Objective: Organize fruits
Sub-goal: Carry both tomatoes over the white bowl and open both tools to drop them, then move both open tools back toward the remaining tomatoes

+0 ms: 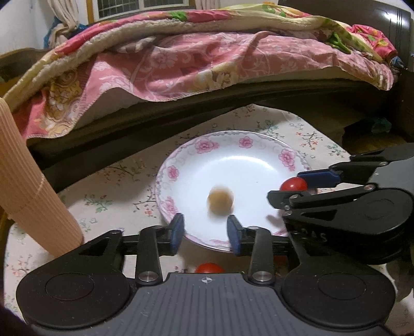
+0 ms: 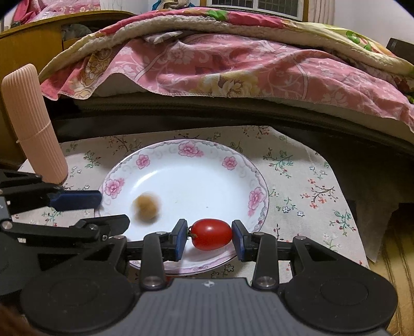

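With the blurred tan round fruit (image 2: 146,208) rolling loose in the white flower-rimmed plate (image 2: 181,155), the left tongs (image 1: 205,230) are hanging released while the right tongs (image 2: 209,239) are pinching the red oval cherry tomato (image 2: 212,234) lengthwise over the rim, apparently ready to drop it in.

place: home bedroom | signs: bed (image 2: 233,108) with dark wooden frame just behind a small table | pink flowered quilt (image 2: 233,64) heaped on it, edge hanging over the side | window (image 1: 139,7) with tied curtain (image 1: 64,23) behind | flowered tablecloth (image 2: 297,186) on the table | flower-rimmed china plate (image 2: 186,150) on the cloth
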The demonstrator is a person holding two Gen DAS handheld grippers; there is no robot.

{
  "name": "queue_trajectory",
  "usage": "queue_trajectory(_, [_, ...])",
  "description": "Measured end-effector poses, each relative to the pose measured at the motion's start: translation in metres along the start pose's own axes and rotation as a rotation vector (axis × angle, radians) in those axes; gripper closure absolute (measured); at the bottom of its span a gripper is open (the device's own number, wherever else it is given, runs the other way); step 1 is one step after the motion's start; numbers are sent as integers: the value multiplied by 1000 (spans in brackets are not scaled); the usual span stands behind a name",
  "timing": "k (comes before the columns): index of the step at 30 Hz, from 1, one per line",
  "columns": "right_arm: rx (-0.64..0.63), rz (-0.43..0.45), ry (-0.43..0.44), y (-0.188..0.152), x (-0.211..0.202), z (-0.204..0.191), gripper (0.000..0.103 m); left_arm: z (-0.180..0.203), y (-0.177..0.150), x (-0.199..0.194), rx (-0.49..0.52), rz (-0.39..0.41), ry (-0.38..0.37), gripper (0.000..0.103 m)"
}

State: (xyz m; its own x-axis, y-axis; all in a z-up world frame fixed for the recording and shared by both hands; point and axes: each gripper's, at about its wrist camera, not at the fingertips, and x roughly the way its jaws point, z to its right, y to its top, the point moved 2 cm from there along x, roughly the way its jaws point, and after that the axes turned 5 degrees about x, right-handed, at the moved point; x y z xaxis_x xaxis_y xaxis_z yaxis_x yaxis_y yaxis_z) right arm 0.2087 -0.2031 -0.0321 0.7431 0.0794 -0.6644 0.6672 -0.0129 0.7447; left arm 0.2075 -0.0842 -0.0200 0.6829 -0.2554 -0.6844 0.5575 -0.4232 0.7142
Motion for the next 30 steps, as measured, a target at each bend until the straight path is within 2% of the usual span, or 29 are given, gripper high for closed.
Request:
queue_trajectory(13, [14,33,14,5,-14,-1,62,-7,1,-12,-12,7,24,43])
queue_trajectory(30, [56,76,34,-7,-75,-3,60,9,-2,-66,35,27,45,40])
